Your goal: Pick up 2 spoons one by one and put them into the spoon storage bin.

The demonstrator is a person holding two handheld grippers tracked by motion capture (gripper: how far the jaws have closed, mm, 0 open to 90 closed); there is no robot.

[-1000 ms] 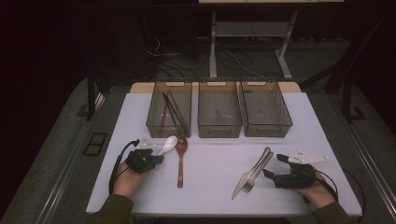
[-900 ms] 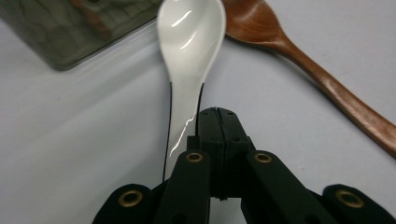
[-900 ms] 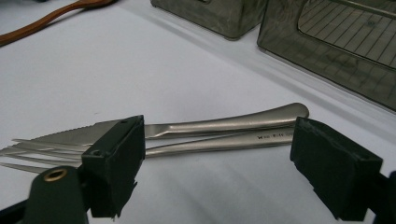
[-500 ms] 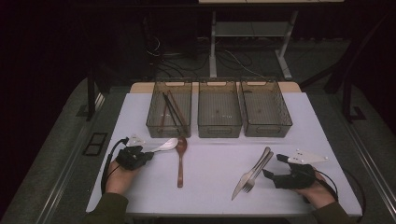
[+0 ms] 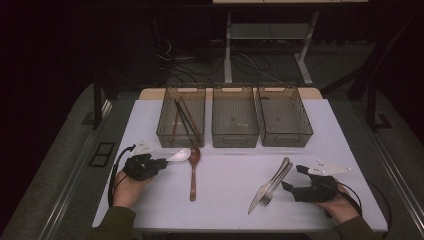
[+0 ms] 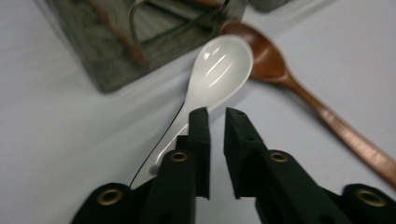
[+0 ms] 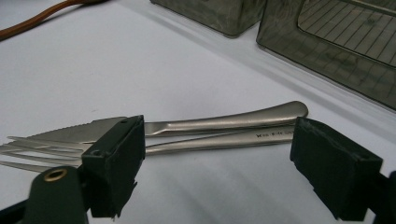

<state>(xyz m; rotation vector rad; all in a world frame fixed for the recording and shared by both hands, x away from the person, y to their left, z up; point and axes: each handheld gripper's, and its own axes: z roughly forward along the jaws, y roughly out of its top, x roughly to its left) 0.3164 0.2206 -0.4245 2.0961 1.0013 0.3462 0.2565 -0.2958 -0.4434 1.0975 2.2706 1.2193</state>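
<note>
A white ceramic spoon (image 5: pixel 179 155) (image 6: pixel 219 65) lies on the white table (image 5: pixel 225 200), its bowl touching the bowl of a wooden spoon (image 5: pixel 193 172) (image 6: pixel 303 93). My left gripper (image 5: pixel 161 162) (image 6: pixel 216 114) sits at the white spoon's handle, which runs outside its left jaw. The jaws stand almost together with nothing between them. A steel knife (image 5: pixel 267 186) (image 7: pixel 224 122) and fork (image 5: pixel 278 181) (image 7: pixel 210 142) lie side by side. My right gripper (image 5: pixel 292 177) (image 7: pixel 224 163) is wide open beside their handles, one jaw toward each end.
Three clear bins stand in a row at the back: the left bin (image 5: pixel 165 131) holds chopsticks (image 5: pixel 185 117), while the middle bin (image 5: pixel 235 135) and right bin (image 5: pixel 285 135) look bare. The left bin's corner (image 6: pixel 116 70) is close ahead of the white spoon.
My left hand and gripper have drawn slightly to the left; the white spoon has stayed by the wooden spoon. The right gripper, knife and fork have not moved.
</note>
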